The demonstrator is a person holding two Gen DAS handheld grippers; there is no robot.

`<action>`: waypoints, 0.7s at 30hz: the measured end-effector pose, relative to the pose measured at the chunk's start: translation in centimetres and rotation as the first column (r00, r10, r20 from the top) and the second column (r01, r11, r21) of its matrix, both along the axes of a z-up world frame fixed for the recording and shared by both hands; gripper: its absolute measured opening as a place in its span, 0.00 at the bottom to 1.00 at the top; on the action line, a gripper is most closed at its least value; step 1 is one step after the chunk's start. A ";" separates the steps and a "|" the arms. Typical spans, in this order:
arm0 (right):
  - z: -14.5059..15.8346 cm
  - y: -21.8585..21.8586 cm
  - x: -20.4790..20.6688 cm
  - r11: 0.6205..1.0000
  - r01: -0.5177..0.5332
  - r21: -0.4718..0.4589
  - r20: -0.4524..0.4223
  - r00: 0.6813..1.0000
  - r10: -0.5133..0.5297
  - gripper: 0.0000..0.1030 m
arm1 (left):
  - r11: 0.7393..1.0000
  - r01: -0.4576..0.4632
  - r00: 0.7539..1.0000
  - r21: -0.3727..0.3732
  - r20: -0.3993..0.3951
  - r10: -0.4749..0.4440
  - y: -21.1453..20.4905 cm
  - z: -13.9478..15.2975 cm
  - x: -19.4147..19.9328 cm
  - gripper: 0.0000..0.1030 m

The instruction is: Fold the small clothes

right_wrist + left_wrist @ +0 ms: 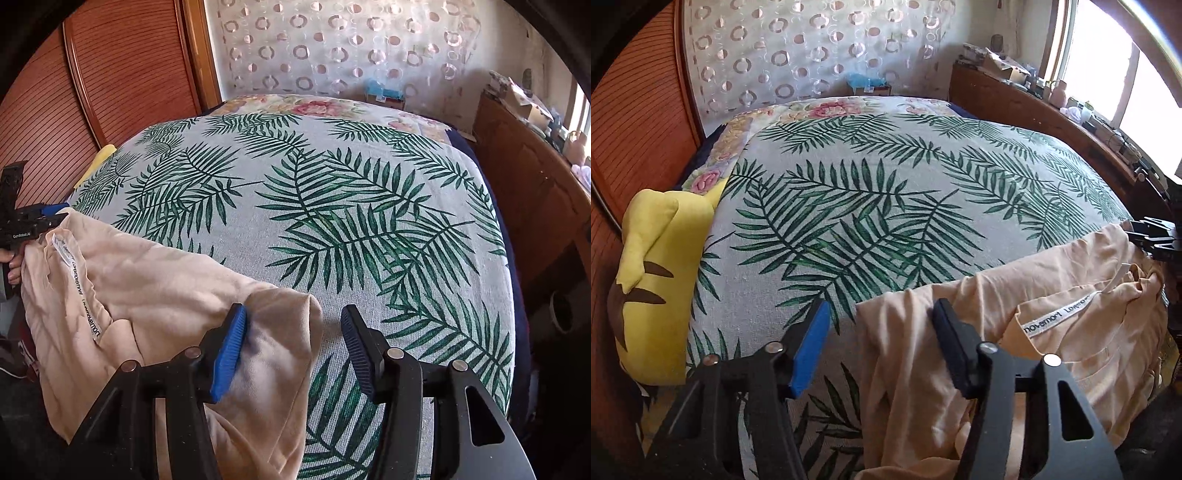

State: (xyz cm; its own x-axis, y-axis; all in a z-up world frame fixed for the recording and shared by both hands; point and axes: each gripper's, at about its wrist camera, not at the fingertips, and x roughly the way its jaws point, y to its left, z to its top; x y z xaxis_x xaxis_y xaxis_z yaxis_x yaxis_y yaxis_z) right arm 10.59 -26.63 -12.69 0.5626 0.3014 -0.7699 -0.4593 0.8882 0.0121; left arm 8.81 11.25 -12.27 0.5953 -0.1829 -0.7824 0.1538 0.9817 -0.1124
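1. Two grippers work over one bed (886, 206), whose palm-leaf cover spreads across nearly the whole mattress; a floral quilt (827, 109) shows at its far edge.
2. The task's thing, a peach garment (1052, 332), lies crumpled along the near edge of the bed, its white woven label (1060, 314) facing up.
3. The left gripper (879, 325) stands partly apart at the garment's left corner: its dark pad rests on the cloth, its blue pad hangs over bare cover, and neither pad presses the fabric.
4. The right gripper (293, 332) is likewise half spread at the garment's other end; the cloth's rounded fold lies between the pads and touches the blue one, while the dark pad stays clear of it.
5. In the right wrist view a hand (14, 271) holds the left gripper's handle at the picture's left edge.
6. A yellow plush pillow (653, 280) sits against the left edge of the bed.
7. Slatted wooden doors (122, 74) line the left side of the room.
8. A curtain (812, 51) with ring patterns hangs behind the far edge.
9. A wooden cabinet (1015, 99) runs along the right side, cluttered with boxes and bottles, beneath a bright window (1108, 55).
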 end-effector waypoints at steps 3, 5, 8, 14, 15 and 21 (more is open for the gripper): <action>-0.1 0.5 0.1 1.000 -0.011 -0.007 -0.006 1.000 0.011 0.53 | 1.000 0.017 1.000 -0.001 -0.010 -0.017 -0.4 0.0 0.0 0.47; -0.2 0.7 0.0 1.000 -0.026 -0.008 -0.007 1.000 0.026 0.53 | 1.000 0.029 0.999 -0.007 -0.015 -0.029 -0.5 -0.1 -0.1 0.43; -0.4 1.3 -0.4 0.999 -0.051 -0.014 -0.001 0.999 0.051 0.45 | 0.997 0.059 0.998 -0.040 -0.019 -0.060 -0.7 0.0 -0.4 0.24; 0.5 1.1 -2.4 0.993 -0.096 0.069 0.024 0.995 0.094 0.10 | 0.990 0.094 0.993 -0.107 0.086 -0.085 -1.2 3.8 -2.2 0.10; 1.2 0.7 -2.9 0.992 -0.090 0.085 0.043 0.995 0.087 0.09 | 0.986 0.103 0.988 -0.133 0.125 -0.086 -1.1 5.3 -2.8 0.10; 8.7 -2.0 -7.6 0.983 -0.088 0.158 0.215 0.975 0.052 0.08 | 0.975 0.155 0.931 -0.161 0.354 -0.089 -1.3 14.9 -6.8 0.09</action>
